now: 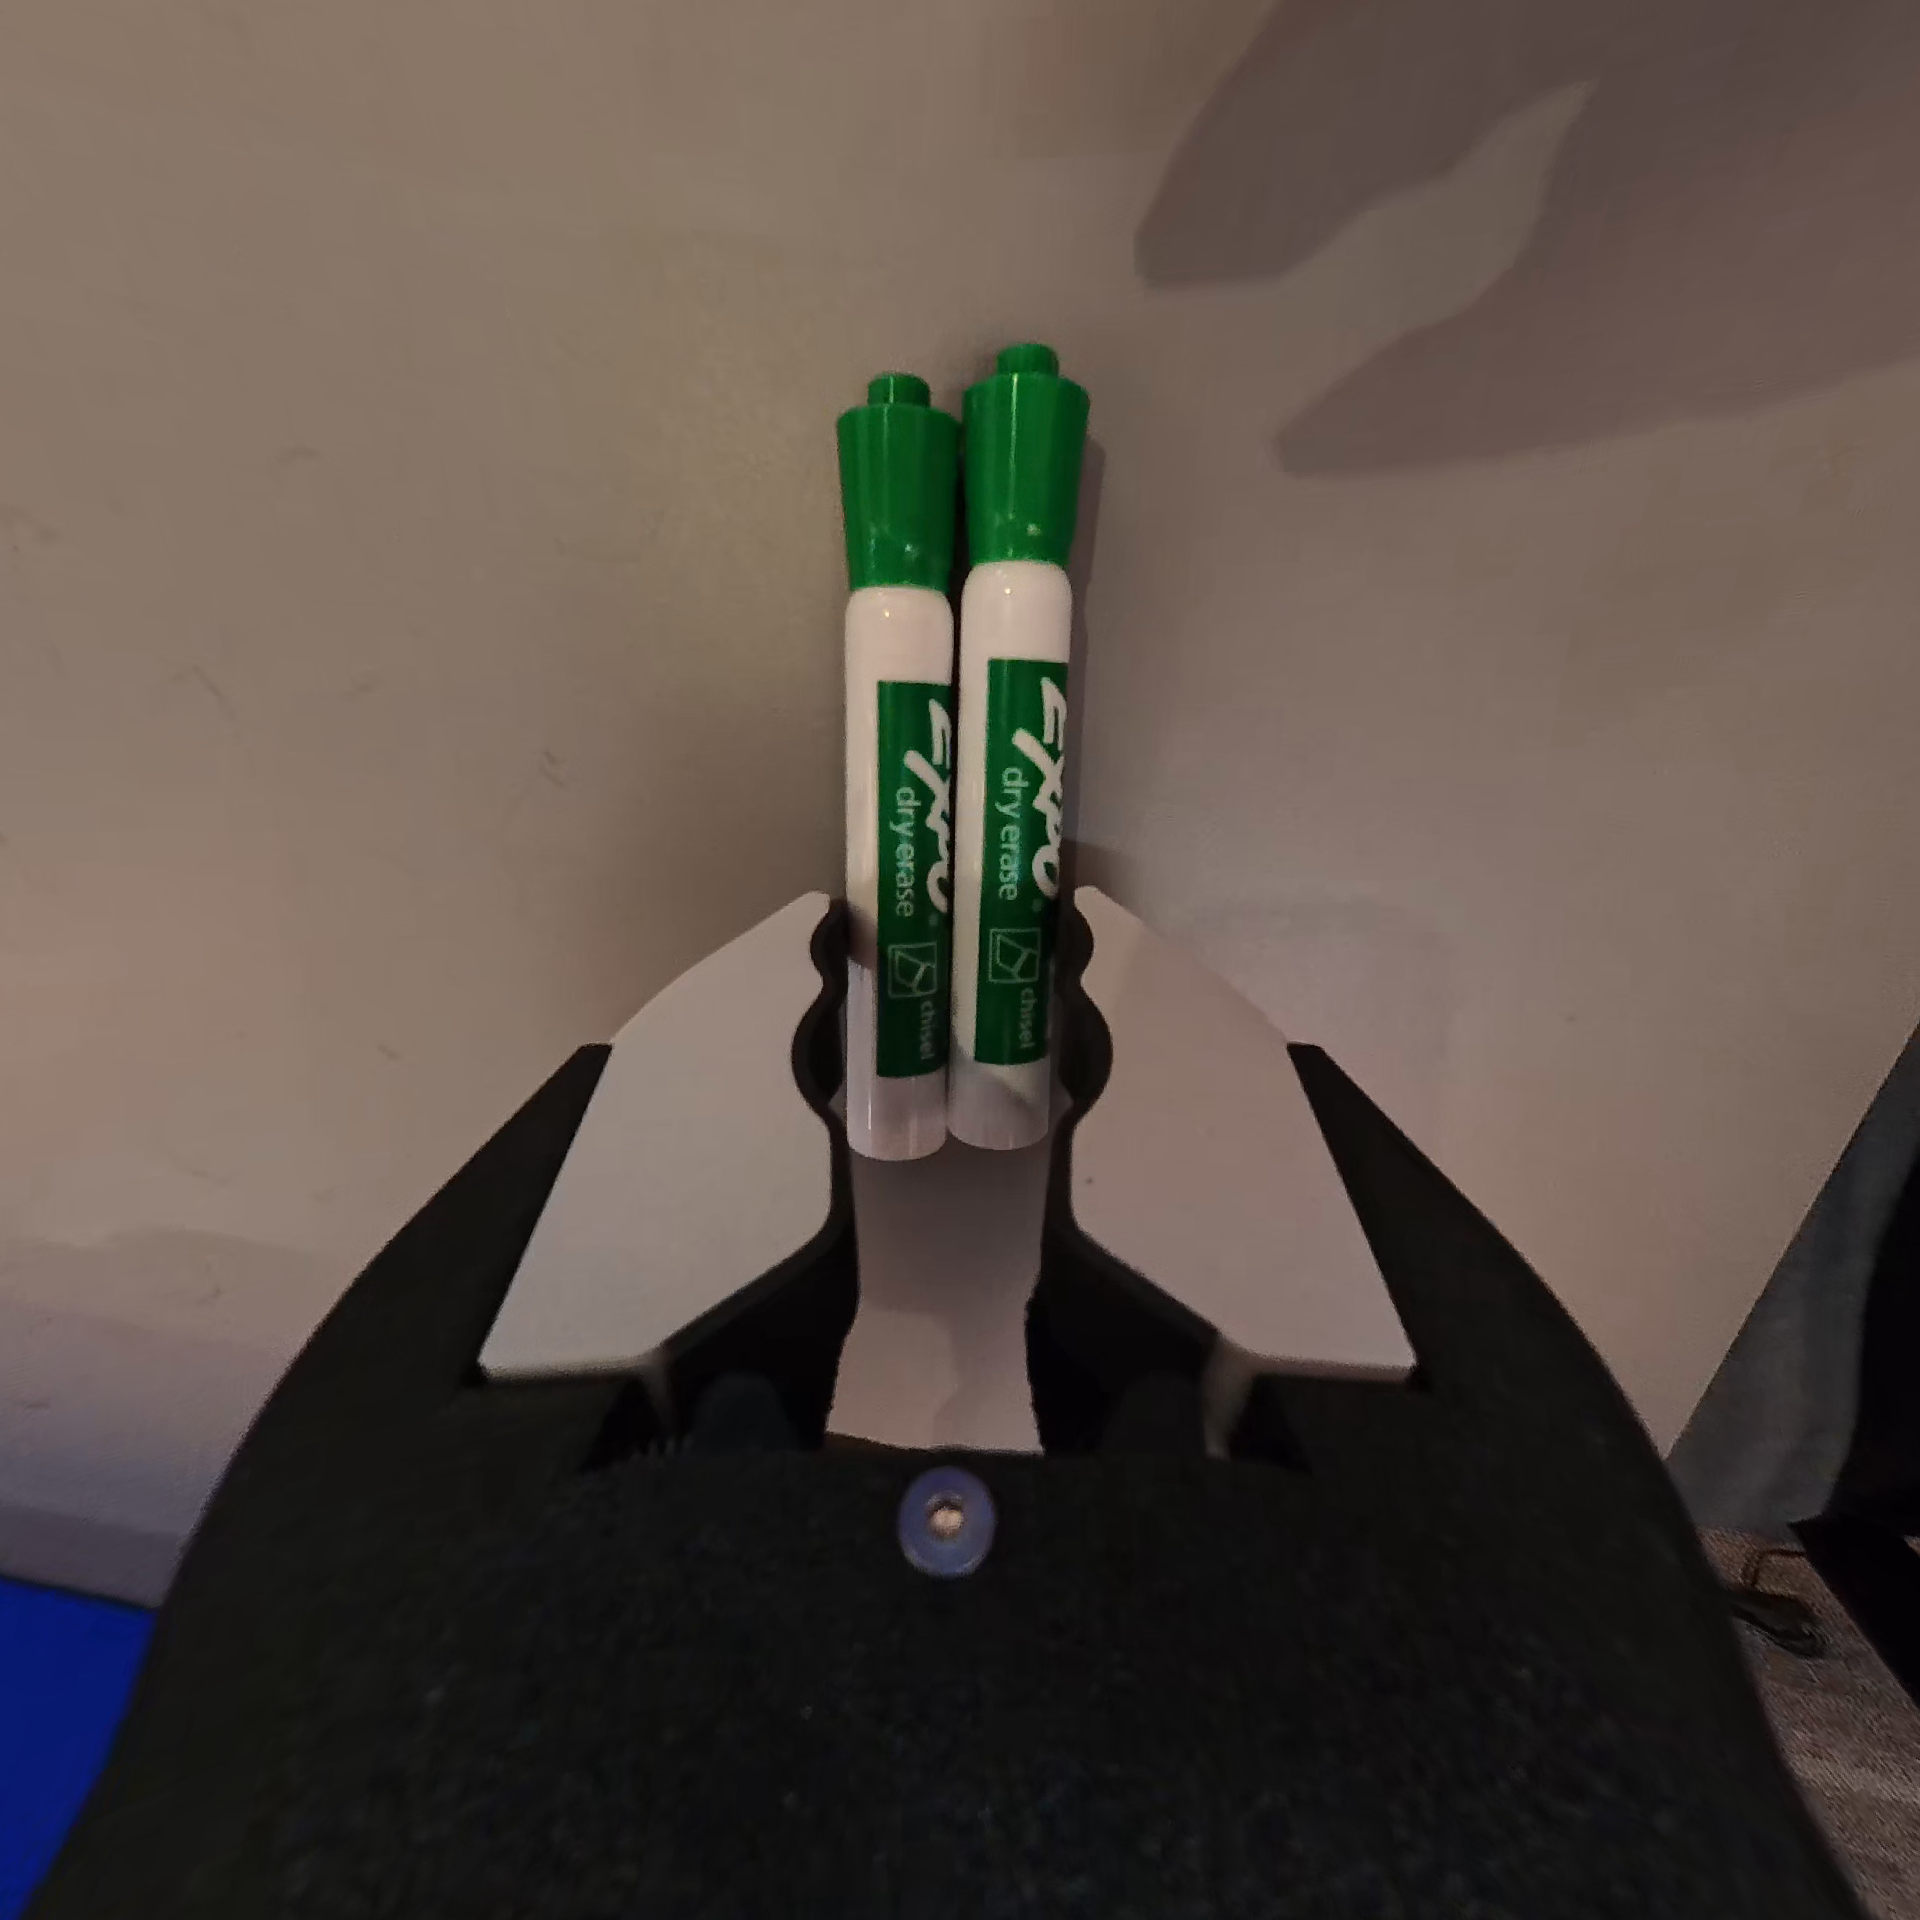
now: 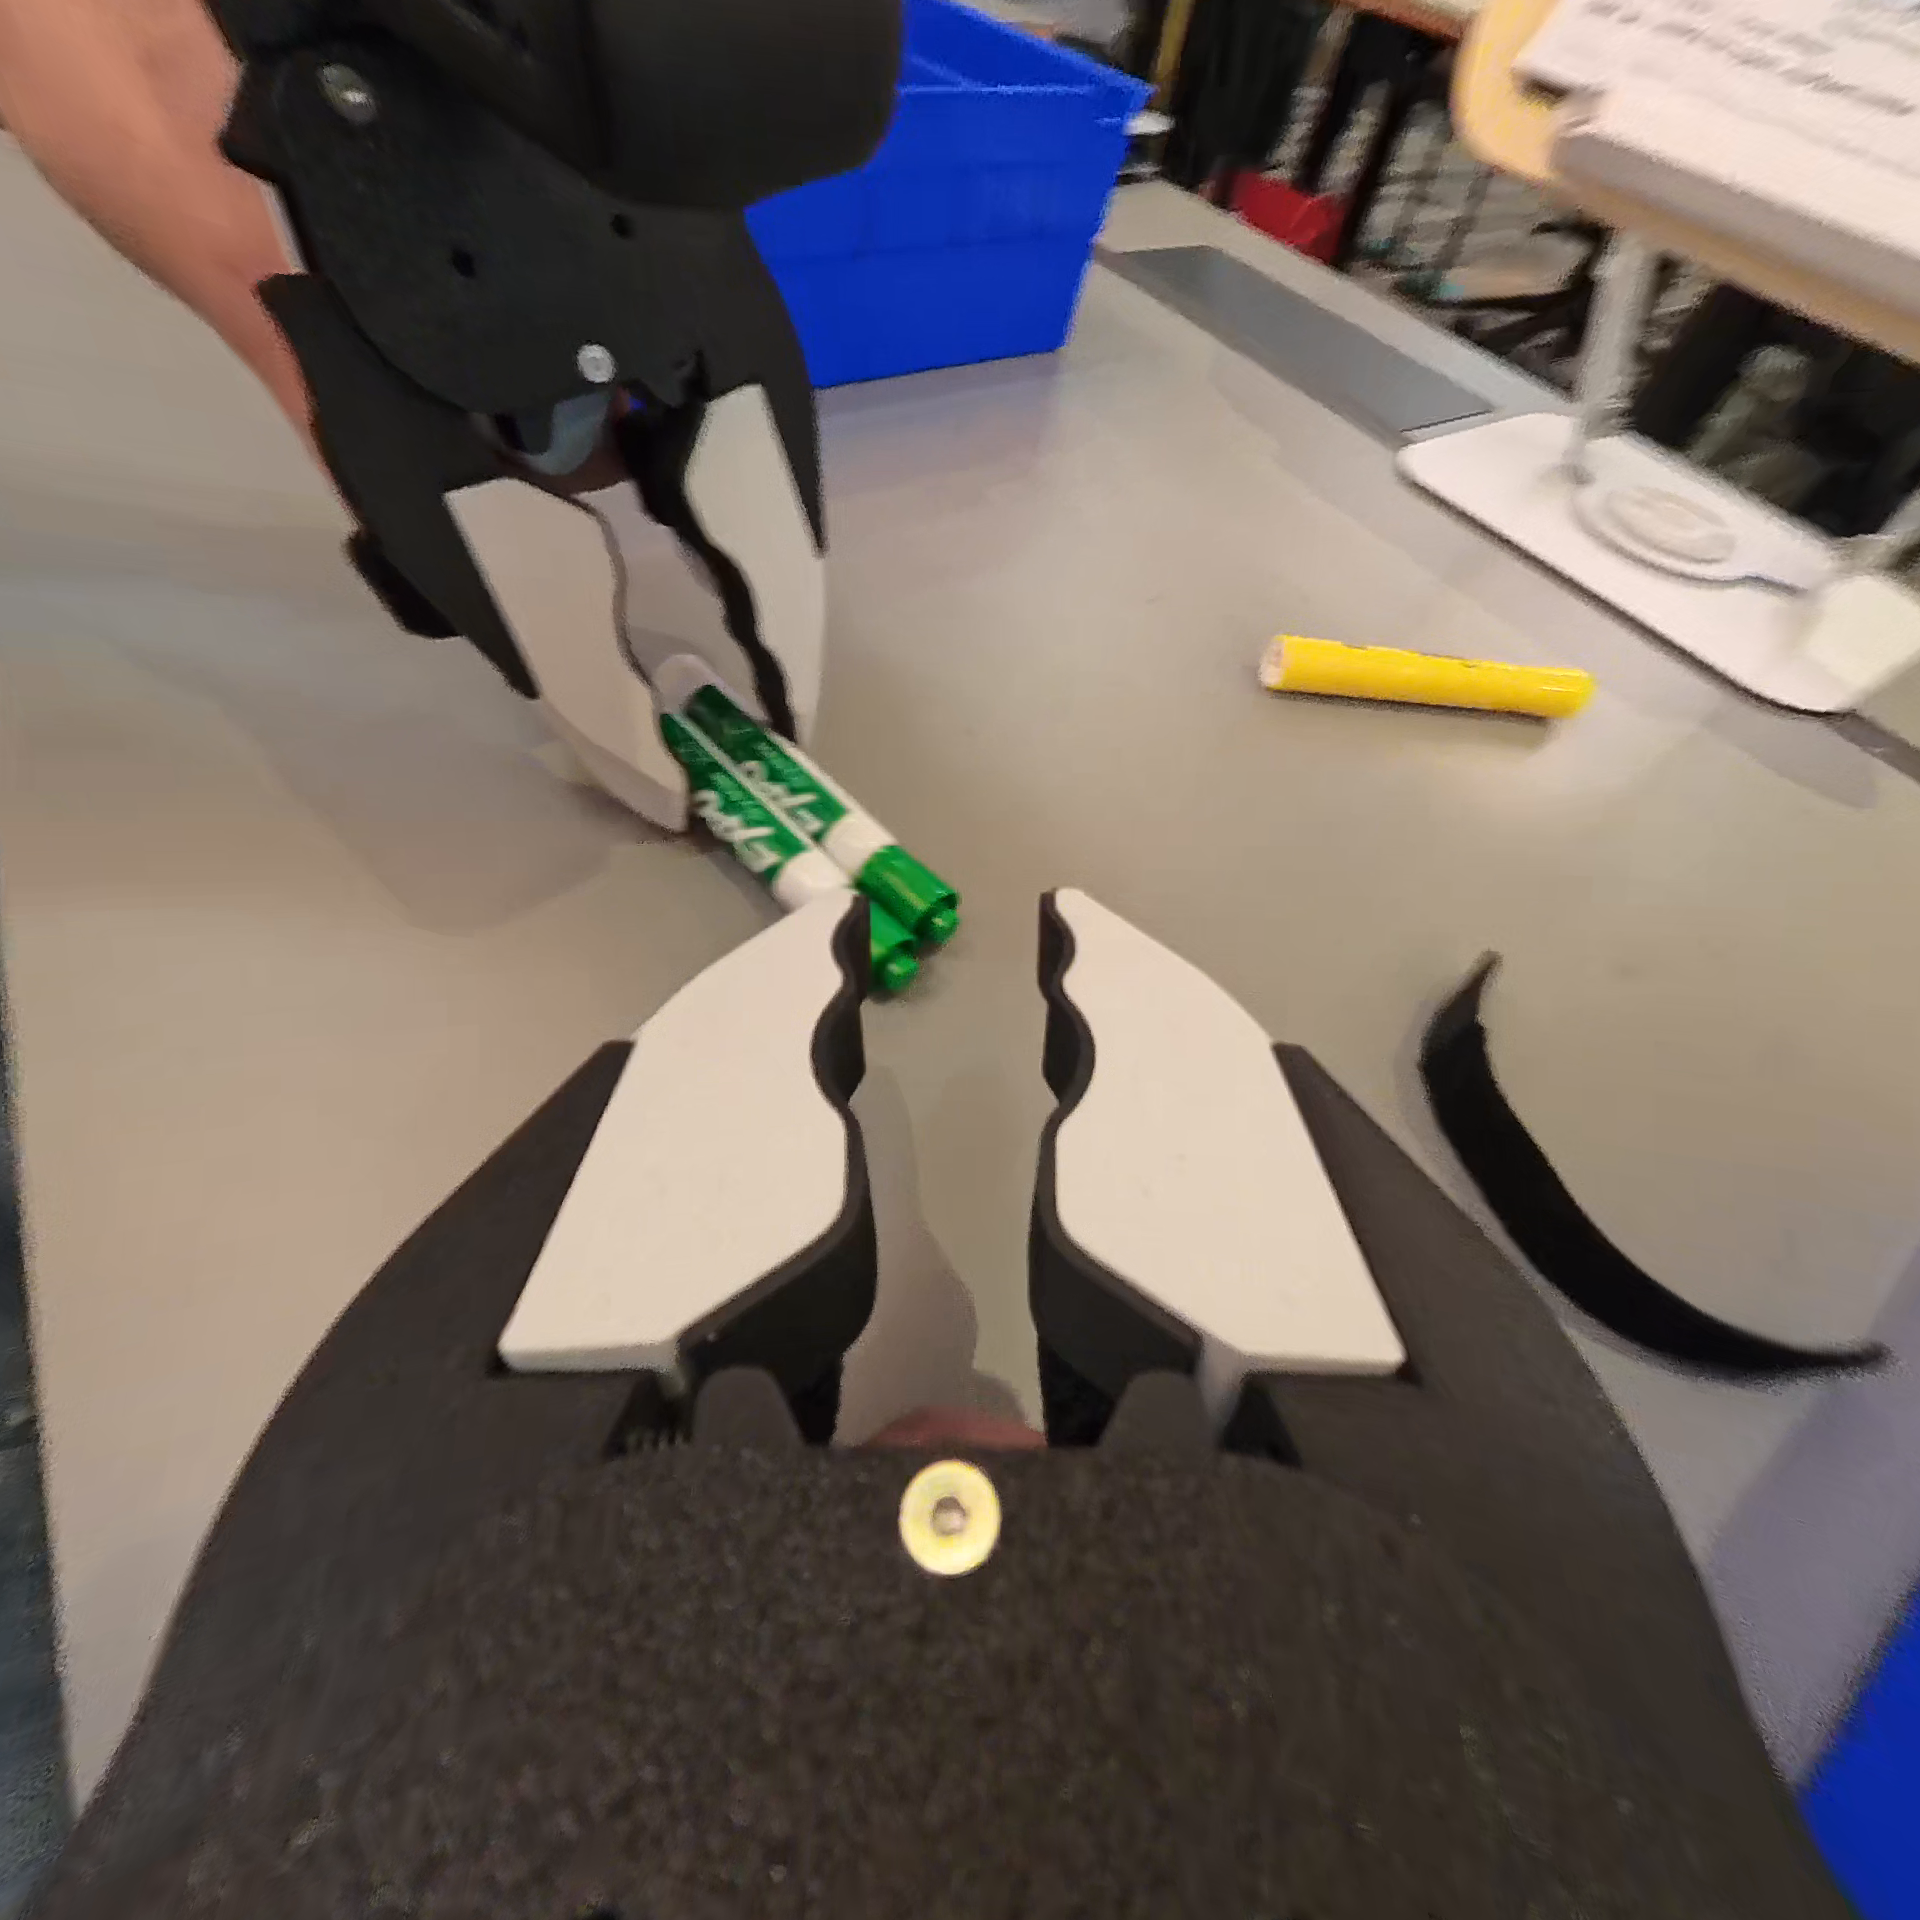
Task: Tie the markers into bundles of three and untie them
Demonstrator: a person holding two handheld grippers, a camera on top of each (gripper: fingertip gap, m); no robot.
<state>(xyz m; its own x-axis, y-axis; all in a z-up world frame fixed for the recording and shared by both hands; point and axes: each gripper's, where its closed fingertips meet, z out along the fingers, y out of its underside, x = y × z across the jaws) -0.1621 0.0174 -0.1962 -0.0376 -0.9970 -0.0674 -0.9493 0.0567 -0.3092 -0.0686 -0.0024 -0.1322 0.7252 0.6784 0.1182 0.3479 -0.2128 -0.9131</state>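
Markers [image 1: 956, 769], two green ones, lie side by side on the table [image 2: 1143, 540], clamped at their butts by the left gripper [image 1: 951, 987]. The right gripper [image 2: 951, 935] hovers empty, jaws apart. Fetch the yellow marker [image 2: 1423, 677] next, then the strap [image 2: 1538, 1205]; keep the pair pinned.

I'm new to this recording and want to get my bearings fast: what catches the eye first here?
First, the two green markers, side by side with caps pointing away, clamped at their rear ends by the left gripper low over the grey table. The right gripper hangs open and empty just short of their caps. To its right lie a yellow marker and a curved black strap, with a blue bin behind.
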